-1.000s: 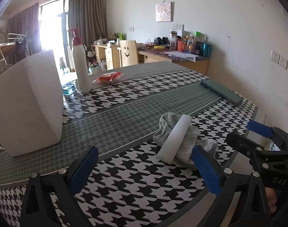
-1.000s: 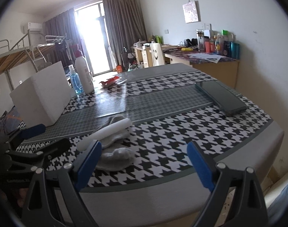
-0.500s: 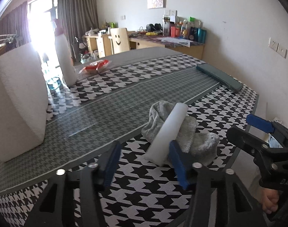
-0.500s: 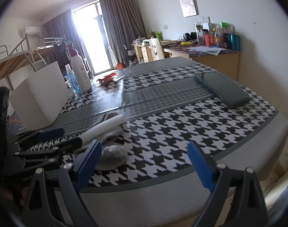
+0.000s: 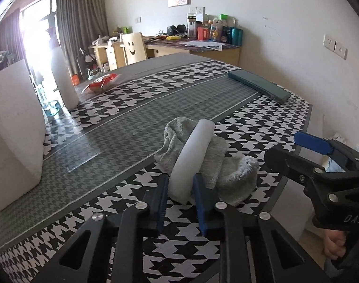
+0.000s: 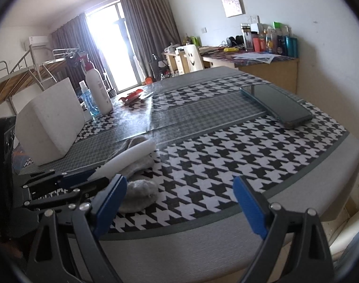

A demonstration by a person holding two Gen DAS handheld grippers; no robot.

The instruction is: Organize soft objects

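Near the table's front edge, a white foam cylinder [image 5: 193,158] lies slanted across a crumpled grey knitted cloth [image 5: 229,169] on the black-and-white houndstooth tablecloth [image 5: 179,87]. The left gripper [image 5: 180,194] is closing, its blue pads flanking the cylinder's near end and apparently just touching. Foam of this kind is probably light and compressible, so a gentle end grip should do; the limp cloth may drag along. The right gripper [image 6: 179,202] hangs wide open, empty, just beside.
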